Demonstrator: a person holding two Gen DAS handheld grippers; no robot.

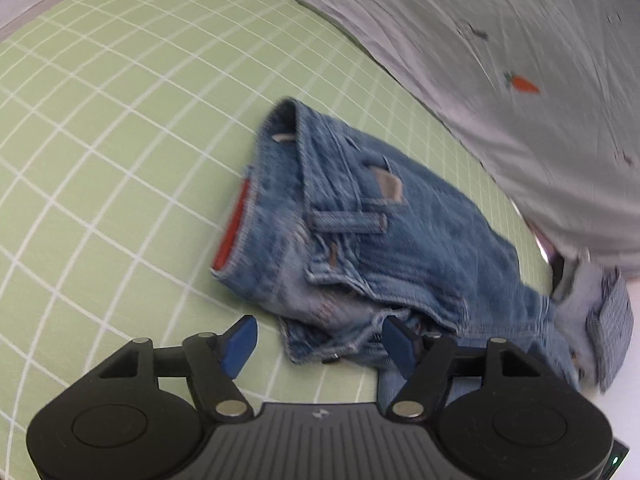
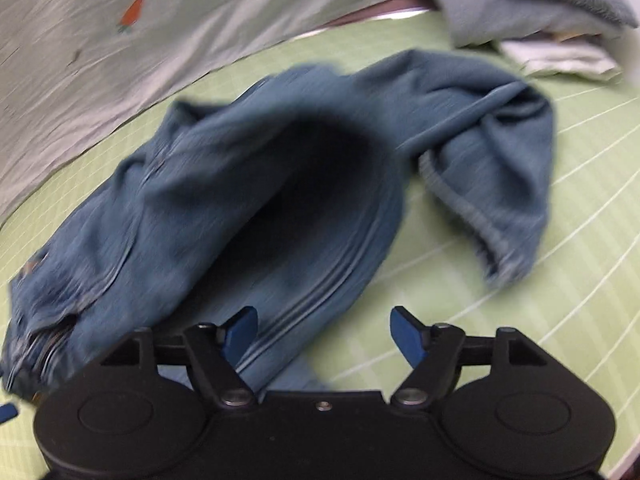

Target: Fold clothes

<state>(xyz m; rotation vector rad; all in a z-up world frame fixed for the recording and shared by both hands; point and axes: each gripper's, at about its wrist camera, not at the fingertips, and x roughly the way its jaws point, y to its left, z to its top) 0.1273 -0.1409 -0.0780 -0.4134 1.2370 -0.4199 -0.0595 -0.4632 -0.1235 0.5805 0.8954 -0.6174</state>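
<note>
A bedroom: green checked bedsheet (image 1: pixel 120 128) and a carrot-print quilt (image 1: pixel 500 60).

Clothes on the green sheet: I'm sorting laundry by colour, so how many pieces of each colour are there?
Blue denim: 1, the jeans
Light blue: 1, a folded garment
White: 1, a folded piece below it
Total: 3
The pale carrot-print cloth is not counted; it may be bedding.
</note>
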